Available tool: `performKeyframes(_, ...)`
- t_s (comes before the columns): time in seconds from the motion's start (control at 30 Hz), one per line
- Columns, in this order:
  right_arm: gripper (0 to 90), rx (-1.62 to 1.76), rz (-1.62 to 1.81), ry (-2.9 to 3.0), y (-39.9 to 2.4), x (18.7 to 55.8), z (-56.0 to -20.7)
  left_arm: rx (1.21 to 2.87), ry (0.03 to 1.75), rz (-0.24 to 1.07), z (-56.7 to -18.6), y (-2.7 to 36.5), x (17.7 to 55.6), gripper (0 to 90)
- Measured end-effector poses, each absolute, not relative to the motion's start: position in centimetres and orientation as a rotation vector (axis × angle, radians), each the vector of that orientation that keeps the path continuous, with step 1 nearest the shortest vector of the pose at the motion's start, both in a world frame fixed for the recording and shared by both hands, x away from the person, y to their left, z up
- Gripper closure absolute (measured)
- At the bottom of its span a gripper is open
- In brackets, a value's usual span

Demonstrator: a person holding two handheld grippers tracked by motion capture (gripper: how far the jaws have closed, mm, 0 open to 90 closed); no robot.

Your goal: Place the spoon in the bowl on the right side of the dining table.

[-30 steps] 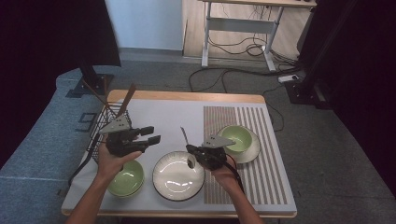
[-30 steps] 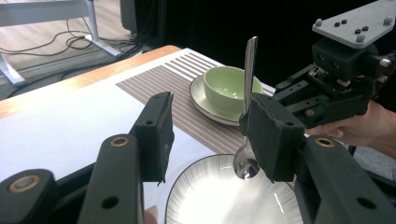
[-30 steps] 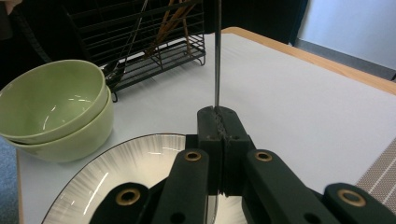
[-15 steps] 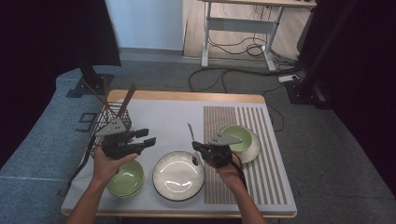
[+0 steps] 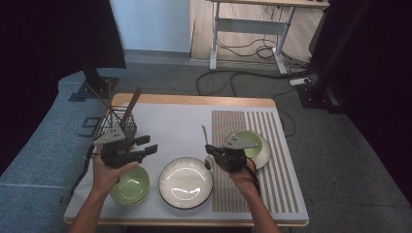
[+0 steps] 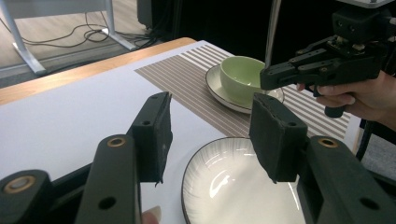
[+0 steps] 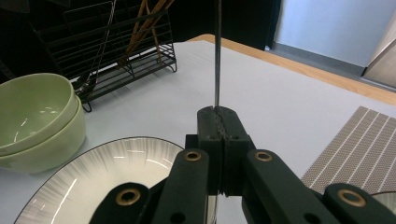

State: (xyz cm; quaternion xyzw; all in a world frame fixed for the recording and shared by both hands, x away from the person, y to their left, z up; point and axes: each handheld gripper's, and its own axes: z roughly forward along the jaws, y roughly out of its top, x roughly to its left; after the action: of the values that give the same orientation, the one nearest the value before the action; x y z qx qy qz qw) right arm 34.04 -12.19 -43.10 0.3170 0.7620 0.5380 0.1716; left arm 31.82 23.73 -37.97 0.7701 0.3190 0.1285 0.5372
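Since the earlier frames, the right gripper [image 5: 210, 148] had shifted a little to the right of the white plate [image 5: 186, 182], carrying its thin metal utensil handle [image 7: 217, 56] along; the left gripper [image 5: 147, 145] had barely moved. The right jaws were pressed together on that slim, grey handle, which rose straight up from the pads over the plate's right edge; what was at its end could not be told. The left jaws stood apart with nothing between them, hovering above the stacked pale green bowls [image 5: 129, 185]. The plate was round and glossy, with fine dark rays toward its dark rim. Behind the left gripper stood a black wire rack [image 5: 115, 127] holding wooden sticks [image 5: 130, 107]. Another green bowl [image 5: 250, 143] sat on a saucer on the brown striped, woven-looking placemat [image 5: 262, 165], just beside the right hand [image 5: 241, 174].
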Motion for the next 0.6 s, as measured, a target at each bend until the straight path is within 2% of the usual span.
performKeyframes(0.6, 89.8, 0.952, 1.536, 2.093, -14.5, 34.5, -42.5, 1.828, 0.8, 0.304, -39.7, 24.9, 31.1, 49.5)
